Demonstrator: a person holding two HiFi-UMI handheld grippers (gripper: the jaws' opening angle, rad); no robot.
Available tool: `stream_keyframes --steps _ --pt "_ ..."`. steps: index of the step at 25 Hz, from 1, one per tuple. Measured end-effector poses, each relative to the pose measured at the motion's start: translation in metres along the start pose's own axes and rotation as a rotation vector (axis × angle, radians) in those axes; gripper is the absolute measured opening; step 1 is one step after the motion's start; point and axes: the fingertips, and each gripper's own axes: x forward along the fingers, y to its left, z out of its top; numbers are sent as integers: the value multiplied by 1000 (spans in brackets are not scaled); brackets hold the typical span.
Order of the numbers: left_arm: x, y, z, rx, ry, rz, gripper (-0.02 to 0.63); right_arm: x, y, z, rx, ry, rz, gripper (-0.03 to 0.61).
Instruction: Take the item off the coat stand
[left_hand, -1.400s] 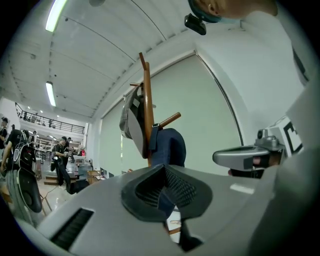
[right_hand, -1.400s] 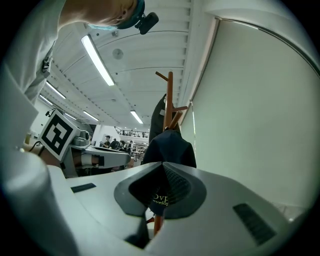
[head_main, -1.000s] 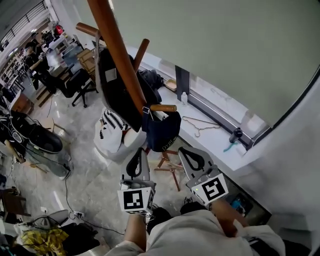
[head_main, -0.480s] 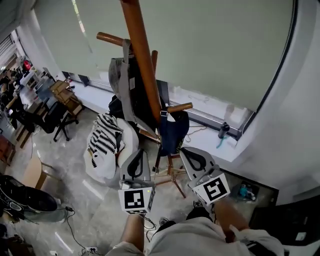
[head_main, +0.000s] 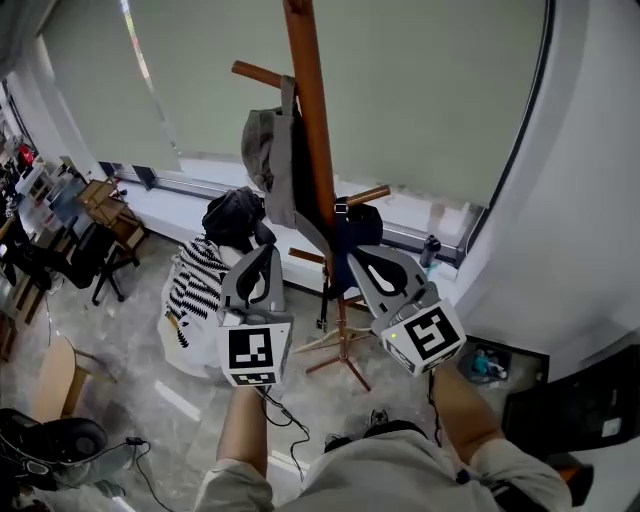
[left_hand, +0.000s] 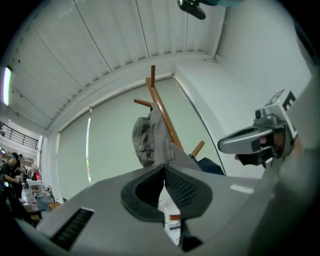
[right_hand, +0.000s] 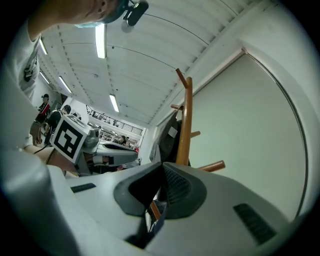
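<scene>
Grippers: left gripper (head_main: 267, 250) and right gripper (head_main: 358, 254) both closed, empty.
Change: both risen nearer the brown wooden coat stand (head_main: 312, 120).

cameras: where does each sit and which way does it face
Head view: on the person's head, facing steeply down at the coat stand; forearms, left gripper and right gripper show.
Left gripper view: on that gripper, facing up along shut jaws at the coat stand; right gripper shows.
Right gripper view: on that gripper, facing up along shut jaws; left gripper shows.
Shared: all three see the coat stand.
</scene>
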Motion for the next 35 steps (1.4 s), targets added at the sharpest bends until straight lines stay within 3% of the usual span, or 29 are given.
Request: stream_keyframes --steps 13,15,17,23,31,35 --pt "25 48 12 18 50 81 11 84 -12 77 41 -12 46 8" --pt "24 54 15 17 46 101 11 93 -13 83 52 -7 46 50" --pt "26 63 19 14 44 121 11 103 -14 85 62 9 47 114" --pt "30 74 23 5 48 136 11 117 -12 80 75 44 36 126" --pt "28 69 25 -2 44 127 11 125 -4 80 95 62 3 208" --pt "24 66 23 4 56 122 11 134 -6 77 128 84 -8 213"
